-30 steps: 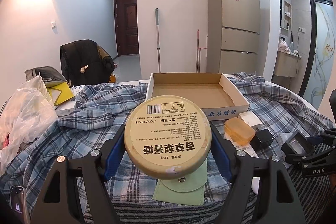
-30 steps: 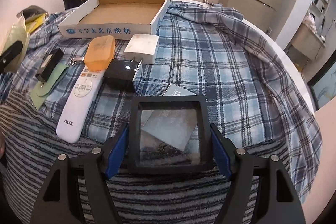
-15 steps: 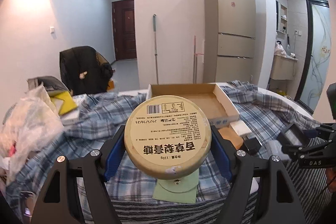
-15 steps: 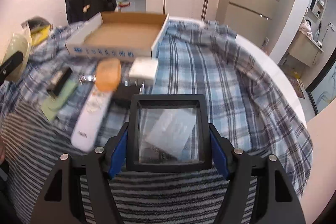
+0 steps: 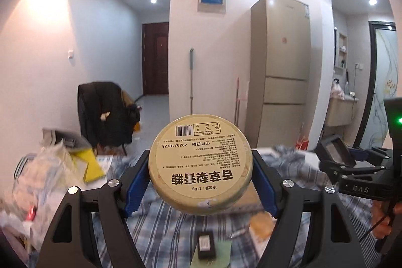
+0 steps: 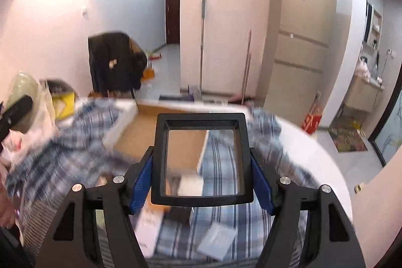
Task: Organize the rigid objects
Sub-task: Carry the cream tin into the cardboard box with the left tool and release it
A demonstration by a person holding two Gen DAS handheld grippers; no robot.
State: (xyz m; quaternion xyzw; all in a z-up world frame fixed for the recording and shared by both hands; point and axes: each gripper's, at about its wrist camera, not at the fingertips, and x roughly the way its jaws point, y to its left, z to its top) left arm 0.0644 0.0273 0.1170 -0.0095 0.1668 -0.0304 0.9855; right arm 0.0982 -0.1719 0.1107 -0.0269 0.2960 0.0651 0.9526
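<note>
Your left gripper (image 5: 201, 182) clamps a round, smooth metal tin (image 5: 200, 164); your right gripper (image 6: 201, 176) clamps a square black-framed clear box (image 6: 202, 159), above the checked cloth (image 6: 221, 160).

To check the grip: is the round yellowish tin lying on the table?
No, the round yellowish tin sits clamped in the left gripper.

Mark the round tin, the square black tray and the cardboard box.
round tin (image 5: 200, 165): left wrist view, on its printed label.
square black tray (image 6: 202, 197): right wrist view, on its near rim.
cardboard box (image 6: 148, 127): right wrist view, on its brown floor.
</note>
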